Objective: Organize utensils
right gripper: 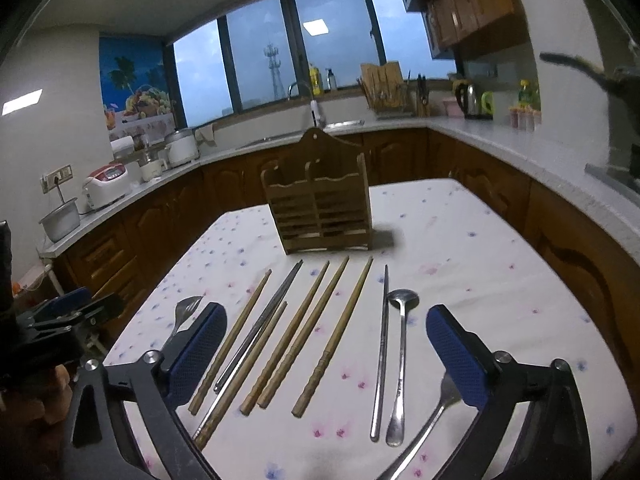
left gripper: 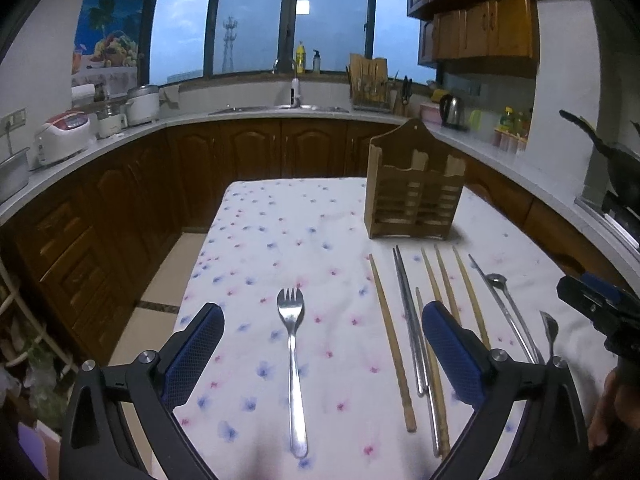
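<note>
Nothing has yet been placed in the wooden holder (right gripper: pixel 326 208), so the task is judged to be at its opening step: a first utensil is to be chosen and picked up. The left gripper (left gripper: pixel 322 356) is held wide apart and empty above the desk (left gripper: pixel 280 232), with a steel fork (left gripper: pixel 294 360) framed between its fingers; the right gripper (right gripper: pixel 324 354) is likewise spread and empty over the row of chopsticks. For the next move, a descent would be called for until the fingers straddle a single thin handle, then a closing across it, a lift, and an upright drop into one of the holder's two compartments. The utensils are laid flat on the flowered cloth in front of the holder, roughly parallel and near one another: several wooden chopsticks (right gripper: pixel 310 340), a steel pair (right gripper: pixel 260 324), one separate steel stick (right gripper: pixel 382 352), a long spoon (right gripper: pixel 402 360) and another fork (right gripper: pixel 432 416) at the right. The thin metal pieces are judged likely to slip or to be hard to lift from the cloth.
</note>
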A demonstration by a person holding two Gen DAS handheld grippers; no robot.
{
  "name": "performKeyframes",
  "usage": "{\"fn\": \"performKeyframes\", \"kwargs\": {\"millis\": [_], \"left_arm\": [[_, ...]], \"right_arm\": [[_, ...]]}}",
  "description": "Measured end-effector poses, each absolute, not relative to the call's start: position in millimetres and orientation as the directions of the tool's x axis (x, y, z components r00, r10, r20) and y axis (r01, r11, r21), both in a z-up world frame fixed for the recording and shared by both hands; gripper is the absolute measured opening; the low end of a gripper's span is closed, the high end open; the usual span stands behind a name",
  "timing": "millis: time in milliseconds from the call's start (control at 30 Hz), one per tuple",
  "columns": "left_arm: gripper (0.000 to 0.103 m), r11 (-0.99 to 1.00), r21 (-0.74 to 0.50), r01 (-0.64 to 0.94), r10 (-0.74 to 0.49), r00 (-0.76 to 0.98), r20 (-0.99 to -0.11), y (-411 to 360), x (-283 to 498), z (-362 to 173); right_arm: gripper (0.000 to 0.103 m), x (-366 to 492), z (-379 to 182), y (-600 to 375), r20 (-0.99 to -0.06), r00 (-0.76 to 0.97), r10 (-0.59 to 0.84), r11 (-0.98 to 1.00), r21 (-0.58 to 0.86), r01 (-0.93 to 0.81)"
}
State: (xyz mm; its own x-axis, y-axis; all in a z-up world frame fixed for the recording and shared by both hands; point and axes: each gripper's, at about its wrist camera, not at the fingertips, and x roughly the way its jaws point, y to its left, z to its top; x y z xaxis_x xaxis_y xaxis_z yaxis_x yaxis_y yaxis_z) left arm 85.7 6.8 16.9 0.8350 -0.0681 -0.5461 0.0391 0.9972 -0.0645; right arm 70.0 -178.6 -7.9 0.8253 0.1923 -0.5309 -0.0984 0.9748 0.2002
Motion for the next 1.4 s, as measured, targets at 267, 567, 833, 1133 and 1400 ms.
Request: {"fn": "performKeyframes", "kwargs": {"millis": [267,567,833,1133,1400], "left_arm": [[0.083,0.994,-0.084,0.075,-0.111,0.768,-0.63,0,138,16],[0.073,0.987,-0.08,0.137,-0.152,0.678,-0.719,-15,204,9],[0.066,0.983,-0.083,0.162,-0.166,0.615,-0.771,-27,257,-3],[0.049,0.978,-0.081,0.192,-0.173,0.532,-0.829,-44,309,-37],[0.025,0.974,-0.024,0.225,-0.14,0.515,-0.846,-61,323,-54]], "right_arm": [[0.065,124,-20,-182,-0.613,0.752,0.243,0.96,0.265,-0.095],[0.048,191,-43,-186,-0.693,0.66,0.29,0.941,0.333,-0.065],[0.029,240,-66,-175,-0.754,0.588,0.292,0.944,0.326,-0.049],[0.021,276,-90,-170,-0.81,0.532,0.247,0.961,0.277,-0.026],[0.014,282,-97,-162,-0.823,0.532,0.197,0.979,0.196,-0.059]]}}
